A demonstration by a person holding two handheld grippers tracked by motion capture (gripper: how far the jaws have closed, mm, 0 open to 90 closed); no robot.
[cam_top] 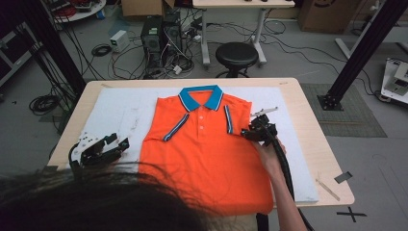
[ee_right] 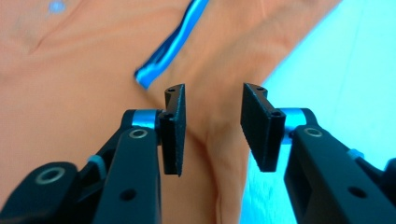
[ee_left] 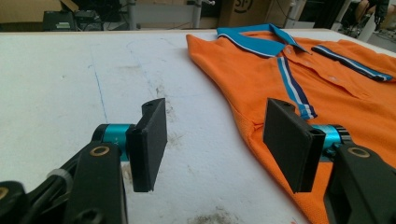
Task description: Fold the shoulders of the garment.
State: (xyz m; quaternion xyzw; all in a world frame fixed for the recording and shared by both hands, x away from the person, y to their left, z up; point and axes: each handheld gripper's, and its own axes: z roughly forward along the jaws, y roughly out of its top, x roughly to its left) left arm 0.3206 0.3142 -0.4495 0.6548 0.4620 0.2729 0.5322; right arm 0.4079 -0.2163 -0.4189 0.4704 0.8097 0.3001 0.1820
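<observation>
An orange polo shirt [cam_top: 207, 144] with a blue collar [cam_top: 201, 97] lies flat, front up, on a white mat [cam_top: 120, 110]. Both short sleeves are folded in over the chest, their striped cuffs [cam_top: 175, 127] pointing down. My right gripper [cam_top: 248, 132] sits at the shirt's right shoulder edge, by the right folded sleeve. In the right gripper view its jaws [ee_right: 212, 121] stand apart over a raised crease of orange cloth [ee_right: 219, 140], the pads not pressing it. My left gripper [cam_top: 122, 144] rests on the mat left of the shirt, open and empty [ee_left: 217, 140], with the shirt [ee_left: 327, 93] to its right.
The mat covers most of a wooden table [cam_top: 312, 125]. A black stool [cam_top: 235, 55], computer towers [cam_top: 161, 36] and loose cables stand on the floor beyond the far edge. The person's head [cam_top: 96, 202] covers the near left part of the table.
</observation>
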